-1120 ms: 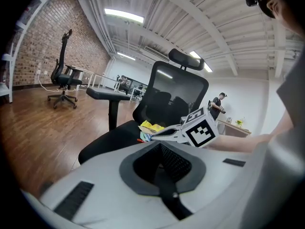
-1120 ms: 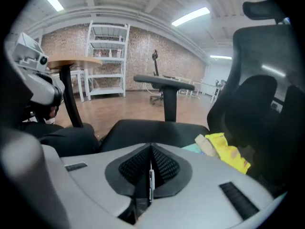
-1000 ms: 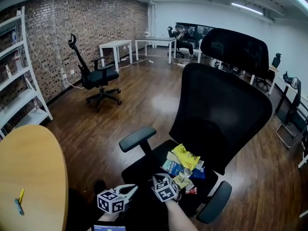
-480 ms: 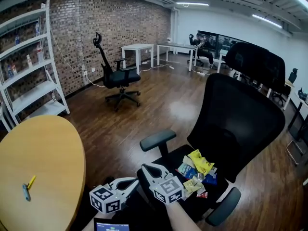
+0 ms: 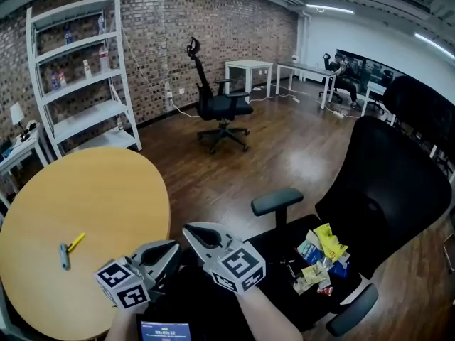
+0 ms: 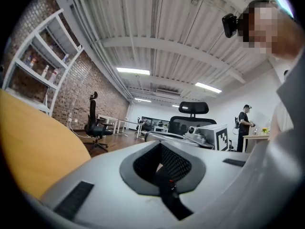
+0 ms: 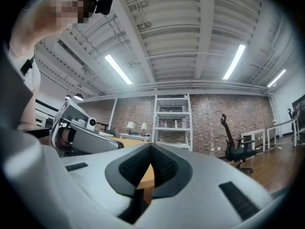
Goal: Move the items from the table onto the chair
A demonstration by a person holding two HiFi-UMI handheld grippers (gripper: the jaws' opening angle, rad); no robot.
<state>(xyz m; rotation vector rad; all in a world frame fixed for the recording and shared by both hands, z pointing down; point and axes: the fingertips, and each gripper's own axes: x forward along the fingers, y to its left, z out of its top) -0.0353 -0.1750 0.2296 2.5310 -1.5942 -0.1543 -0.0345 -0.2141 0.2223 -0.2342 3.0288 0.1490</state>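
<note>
The left gripper (image 5: 169, 248) and right gripper (image 5: 190, 230) have swung from the chair (image 5: 384, 183) toward the table (image 5: 99, 197) at nine o'clock. Both jaws are closed and empty.

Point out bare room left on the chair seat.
Free: the strip of black chair seat between the dark padded armrest and the heap of colourful snack packets. Crowded: the back corner beside the black mesh backrest, where that heap lies.

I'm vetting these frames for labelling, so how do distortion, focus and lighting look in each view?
Head view: fisheye tilts and bows the white metal shelf; ceiling light glares off the dark wooden floor. Left gripper view: black vignette at the corners, and the grey left gripper looms large across the bottom. Right gripper view: same vignette, ceiling strip lights blown out.
</note>
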